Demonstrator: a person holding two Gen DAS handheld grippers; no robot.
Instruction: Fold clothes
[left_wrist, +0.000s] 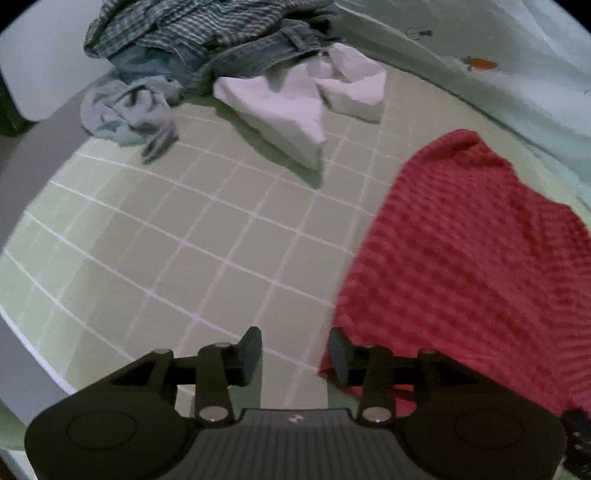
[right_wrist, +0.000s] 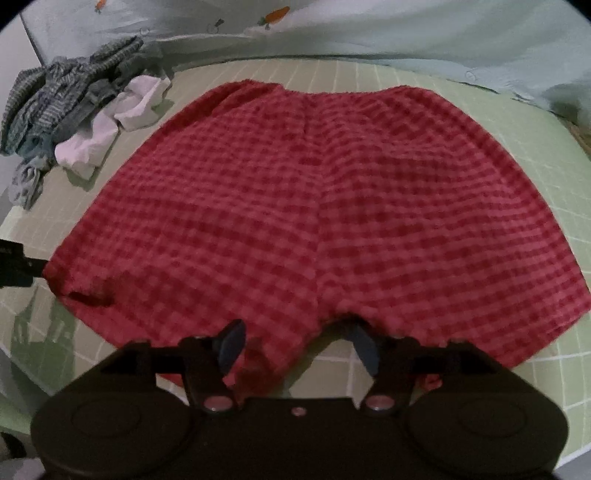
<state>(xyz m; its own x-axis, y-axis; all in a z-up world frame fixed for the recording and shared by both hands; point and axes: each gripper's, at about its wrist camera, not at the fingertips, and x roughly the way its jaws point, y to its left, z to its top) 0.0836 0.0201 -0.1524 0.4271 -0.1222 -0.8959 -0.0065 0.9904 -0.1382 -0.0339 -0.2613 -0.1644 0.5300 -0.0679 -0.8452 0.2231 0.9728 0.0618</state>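
Red checked shorts (right_wrist: 317, 206) lie spread flat on the green grid mat (right_wrist: 535, 147), waistband at the far side. They also show in the left wrist view (left_wrist: 480, 258) at the right. My right gripper (right_wrist: 295, 345) is open at the near hem, over the crotch notch, its fingers straddling the cloth edge. My left gripper (left_wrist: 295, 354) is open, its right finger (left_wrist: 341, 356) at the shorts' near left corner. It appears as a dark shape (right_wrist: 14, 266) at the left edge of the right wrist view.
A pile of unfolded clothes sits at the mat's far left: a striped garment (left_wrist: 192, 26), jeans (left_wrist: 266, 51), a white cloth (left_wrist: 303, 99), a light blue cloth (left_wrist: 125, 110). A pale blue sheet with carrot prints (right_wrist: 369, 29) lies behind the mat (left_wrist: 184, 240).
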